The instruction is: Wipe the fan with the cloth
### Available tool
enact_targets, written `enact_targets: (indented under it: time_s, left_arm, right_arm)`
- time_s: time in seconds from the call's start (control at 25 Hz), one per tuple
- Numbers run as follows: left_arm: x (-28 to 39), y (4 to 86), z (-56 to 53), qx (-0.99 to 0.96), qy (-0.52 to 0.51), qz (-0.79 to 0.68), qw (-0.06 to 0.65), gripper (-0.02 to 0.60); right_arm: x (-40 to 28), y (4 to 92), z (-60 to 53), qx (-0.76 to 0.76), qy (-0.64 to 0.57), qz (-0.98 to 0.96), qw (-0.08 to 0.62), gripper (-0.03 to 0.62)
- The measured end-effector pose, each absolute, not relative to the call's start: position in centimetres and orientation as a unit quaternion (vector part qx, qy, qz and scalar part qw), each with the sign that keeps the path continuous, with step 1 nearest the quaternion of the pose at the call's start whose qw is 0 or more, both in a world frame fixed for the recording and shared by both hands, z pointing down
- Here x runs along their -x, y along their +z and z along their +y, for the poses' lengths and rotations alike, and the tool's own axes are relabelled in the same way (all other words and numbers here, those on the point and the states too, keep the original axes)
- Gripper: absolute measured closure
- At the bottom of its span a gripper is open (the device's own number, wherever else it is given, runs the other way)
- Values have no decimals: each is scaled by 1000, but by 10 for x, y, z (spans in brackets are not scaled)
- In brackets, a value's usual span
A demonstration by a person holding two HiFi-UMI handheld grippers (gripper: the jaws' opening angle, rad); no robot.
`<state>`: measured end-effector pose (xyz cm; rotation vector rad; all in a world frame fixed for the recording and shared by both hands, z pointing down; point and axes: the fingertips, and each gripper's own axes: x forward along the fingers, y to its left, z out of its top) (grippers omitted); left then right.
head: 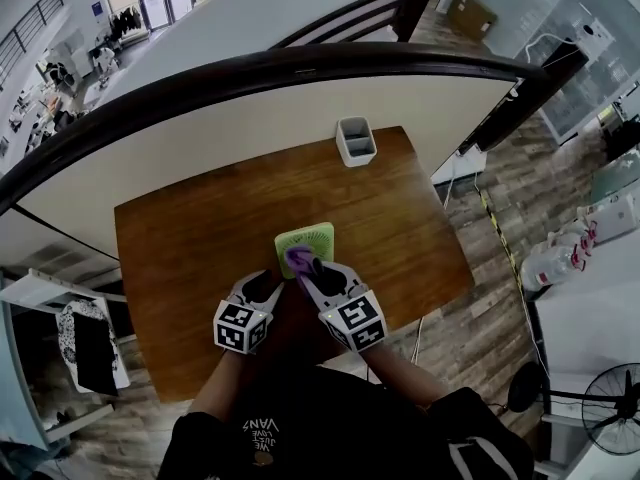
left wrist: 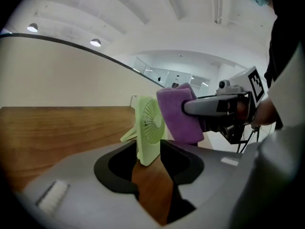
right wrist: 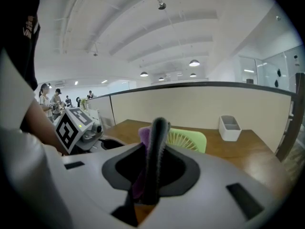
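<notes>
A small light-green fan (head: pixel 305 238) stands on the wooden table (head: pixel 180 258), its grille facing my left gripper view. My left gripper (head: pixel 265 286) is just left of the fan and open. In the left gripper view the fan (left wrist: pixel 151 128) stands right in front of the wide jaws of this gripper (left wrist: pixel 148 159), its base at their tips, with no pad seen pressing on it. My right gripper (head: pixel 312 273) is shut on a purple cloth (head: pixel 299 260), held against the fan's near side. The cloth (left wrist: pixel 178 113) hangs beside the grille. In the right gripper view the cloth (right wrist: pixel 144 133) partly hides the fan (right wrist: pixel 188 140).
A white-grey open container (head: pixel 355 140) stands at the table's far edge. Behind the table runs a curved low wall with a dark rail (head: pixel 300 63). A floor fan (head: pixel 610 418) stands on the wooden floor at the lower right.
</notes>
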<state>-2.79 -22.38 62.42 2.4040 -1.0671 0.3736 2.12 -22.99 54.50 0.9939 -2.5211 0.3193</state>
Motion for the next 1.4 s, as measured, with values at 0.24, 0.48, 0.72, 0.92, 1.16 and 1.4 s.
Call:
enact_targets:
  time_s: [0.24,0.48,0.72,0.92,1.16,1.4]
  left_arm:
    - [23,640,-237,-880,144,-378,251,440]
    - [10,646,-243,-887,156,-361,242,442]
    - [18,654,-250,-880,168,-377,235,508]
    - [17,648,-252,-880,164,-377,237,509]
    - [17,654,-250,-881,169,-372,240,509]
    - [17,654,-250,-882,170,-369,239,510]
  right_arm:
    - [-6,549,-241,-328,89,-914,221,510]
    - [5,555,-249,-312,84,-918,231,510]
    - [4,558,-253,-316,92,-916,231,510]
    - [-10,557,-258,-338,106,-908,223,510]
    - [-59,556,-268,-396,128,-883,217,510]
    - [-98,557,-278,-445,133,-859,216,510]
